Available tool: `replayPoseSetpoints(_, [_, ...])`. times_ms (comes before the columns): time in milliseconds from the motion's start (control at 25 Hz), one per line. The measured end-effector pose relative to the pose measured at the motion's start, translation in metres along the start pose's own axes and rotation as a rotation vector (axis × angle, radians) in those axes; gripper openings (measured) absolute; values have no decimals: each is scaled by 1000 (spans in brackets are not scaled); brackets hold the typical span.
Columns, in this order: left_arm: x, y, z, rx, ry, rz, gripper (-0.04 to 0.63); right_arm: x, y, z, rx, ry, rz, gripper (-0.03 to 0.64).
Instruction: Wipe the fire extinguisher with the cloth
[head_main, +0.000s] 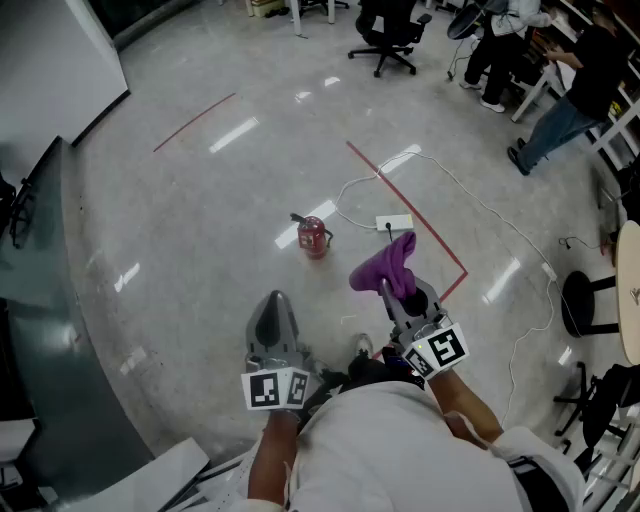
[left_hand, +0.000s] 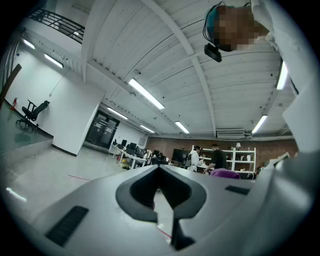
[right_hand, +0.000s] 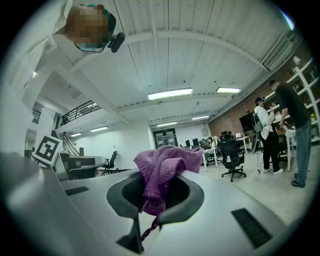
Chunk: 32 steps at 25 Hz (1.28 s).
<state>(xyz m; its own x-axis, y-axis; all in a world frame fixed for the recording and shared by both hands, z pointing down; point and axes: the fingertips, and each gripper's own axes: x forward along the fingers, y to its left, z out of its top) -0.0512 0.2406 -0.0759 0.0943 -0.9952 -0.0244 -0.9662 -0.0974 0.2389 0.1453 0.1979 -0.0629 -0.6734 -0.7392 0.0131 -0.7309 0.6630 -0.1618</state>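
A small red fire extinguisher (head_main: 313, 238) is on the grey floor ahead of me, well beyond both grippers. My right gripper (head_main: 387, 288) points up and forward, shut on a purple cloth (head_main: 386, 266) that bunches above its tips. In the right gripper view the cloth (right_hand: 162, 172) fills the notch between the jaws, with a strand hanging down the slit. My left gripper (head_main: 273, 312) is held beside it to the left, jaws together and empty. The left gripper view shows the closed jaws with nothing between them and a bit of the cloth (left_hand: 224, 173) at the right.
A white power strip (head_main: 394, 223) with a white cable (head_main: 470, 195) lies right of the extinguisher, beside a red tape line (head_main: 425, 226). People (head_main: 568, 100) stand at desks at the far right. A black stool (head_main: 590, 303), an office chair (head_main: 388, 38) and a grey partition (head_main: 45, 300) border the floor.
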Motion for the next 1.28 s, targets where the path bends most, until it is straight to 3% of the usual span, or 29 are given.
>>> replayPoseSetpoints(640, [28,-1,-10,-7,6,32,5,15,-24,-6,0,11,38,49])
replayPoseSetpoints(800, [39,1,-14,32,1,18,5,28,-31,-8,-6,10,66,49])
replayPoseSetpoints(1040, [66,25,-14,29,8,14,4,61,-48,-16,-1,27,34,49])
replayPoseSetpoints(1280, [106,68,-16,17,21,-67,4,104,-46,-24,-26,23,-20,49])
